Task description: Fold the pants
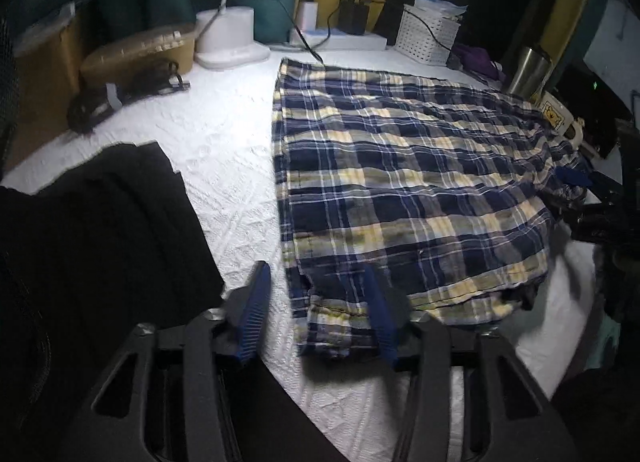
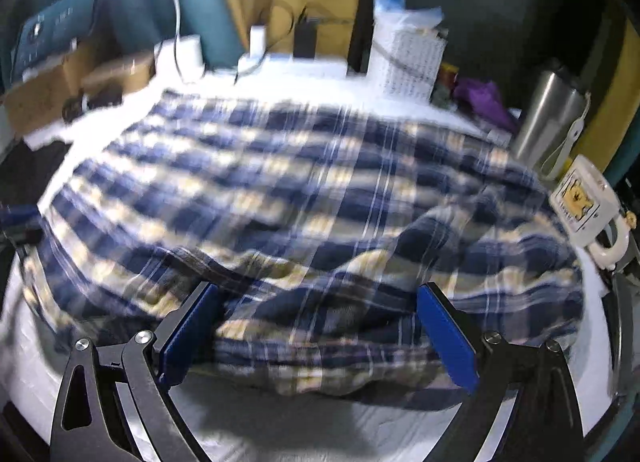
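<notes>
**Two tongs at the near edge of the pants**

Two sets of black tongs with blue pads hang over a worktop with a bumpy white cover. The blue, white and yellow checked cloth pants lie flat on it and take up most of the middle and the right side.

In the left wrist view the pants stretch away from the left tongs, so their long side runs from near to far. The near left corner of the pants sits right between the blue pads. The pads stand apart with a gap, and they do not seem to pinch the cloth.

In the right wrist view the picture is blurry. The right tongs stand wide apart. A puffy, bunched-up part of the near edge of the pants lies between their pads, but the pads are not pressing on it.

Both tongs are about as close to that near edge, one at each end. I think the next move is to pinch this edge and carry it over to the far edge.
</notes>
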The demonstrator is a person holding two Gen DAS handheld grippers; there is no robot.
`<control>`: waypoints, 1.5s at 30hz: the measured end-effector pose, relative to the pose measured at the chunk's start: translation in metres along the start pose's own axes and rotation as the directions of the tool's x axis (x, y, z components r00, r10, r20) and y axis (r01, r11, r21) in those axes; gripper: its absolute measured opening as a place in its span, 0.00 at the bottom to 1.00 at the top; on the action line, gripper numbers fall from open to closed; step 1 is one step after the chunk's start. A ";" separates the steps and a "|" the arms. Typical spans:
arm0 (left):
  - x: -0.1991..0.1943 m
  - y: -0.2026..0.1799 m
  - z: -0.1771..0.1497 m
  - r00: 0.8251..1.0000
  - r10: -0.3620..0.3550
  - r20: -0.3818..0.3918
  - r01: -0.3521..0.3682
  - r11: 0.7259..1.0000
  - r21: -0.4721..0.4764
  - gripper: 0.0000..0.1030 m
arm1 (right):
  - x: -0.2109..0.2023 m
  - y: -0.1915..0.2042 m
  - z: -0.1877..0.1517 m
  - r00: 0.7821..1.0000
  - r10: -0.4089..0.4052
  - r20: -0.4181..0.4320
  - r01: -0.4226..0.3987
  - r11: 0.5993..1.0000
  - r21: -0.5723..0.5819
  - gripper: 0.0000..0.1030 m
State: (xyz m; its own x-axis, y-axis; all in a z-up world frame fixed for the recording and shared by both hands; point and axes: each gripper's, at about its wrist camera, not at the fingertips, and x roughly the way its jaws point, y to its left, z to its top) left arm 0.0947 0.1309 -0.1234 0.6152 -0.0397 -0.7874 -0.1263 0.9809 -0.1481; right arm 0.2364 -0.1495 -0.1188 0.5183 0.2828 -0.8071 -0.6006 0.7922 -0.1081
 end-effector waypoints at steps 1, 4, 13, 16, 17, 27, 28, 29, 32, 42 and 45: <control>0.000 0.002 0.000 1.000 0.021 0.002 -0.021 1.000 0.005 0.11 | 0.004 0.000 -0.004 1.000 -0.005 -0.016 0.005 1.000 -0.001 0.96; -0.001 0.003 -0.001 1.000 0.023 0.009 -0.023 1.000 0.017 0.02 | 0.005 -0.006 -0.015 1.000 0.002 -0.017 -0.002 1.000 0.023 0.96; -0.006 0.006 -0.002 0.998 0.057 -0.009 -0.057 0.998 0.003 0.02 | -0.012 -0.019 -0.031 1.000 -0.005 -0.018 0.006 0.999 0.040 0.96; -0.014 0.007 0.005 0.998 0.057 -0.009 -0.057 0.998 -0.011 0.04 | -0.024 -0.028 -0.034 1.000 -0.024 -0.004 0.024 0.998 0.052 0.96; -0.017 0.007 0.008 0.998 0.062 -0.007 -0.062 0.998 -0.015 0.07 | -0.028 -0.034 -0.034 0.999 -0.032 0.004 0.031 0.997 0.065 0.96; 0.005 0.005 0.060 0.999 0.036 0.015 -0.036 0.999 -0.013 0.47 | -0.043 -0.092 -0.028 0.993 -0.111 0.051 0.098 0.974 0.204 0.96; 0.011 0.005 0.066 0.999 0.029 0.014 -0.029 1.000 -0.012 0.47 | -0.041 -0.095 -0.027 0.992 -0.113 0.050 0.100 0.972 0.212 0.96; 0.015 0.007 0.071 1.000 0.027 0.016 -0.027 1.000 -0.013 0.47 | -0.040 -0.098 -0.026 0.992 -0.114 0.048 0.101 0.971 0.217 0.96; 0.025 0.008 0.084 1.000 0.012 0.024 -0.011 1.000 -0.008 0.47 | -0.034 -0.104 -0.024 0.993 -0.115 0.041 0.103 0.968 0.229 0.96; 0.069 0.012 0.100 0.999 -0.011 -0.036 0.011 1.000 -0.004 0.43 | -0.018 -0.110 -0.019 0.992 -0.121 0.021 0.113 0.965 0.236 0.96; 0.069 0.010 0.100 0.999 0.042 -0.026 -0.042 0.999 0.019 0.22 | -0.014 -0.108 -0.018 0.992 -0.122 0.014 0.116 0.965 0.234 0.96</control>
State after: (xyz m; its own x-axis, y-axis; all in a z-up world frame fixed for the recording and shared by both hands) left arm 0.2138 0.1569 -0.1197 0.5888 -0.0030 -0.8082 -0.1373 0.9851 -0.1037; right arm 0.2830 -0.2492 -0.1058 0.5961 0.1910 -0.7798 -0.3770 0.9241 -0.0619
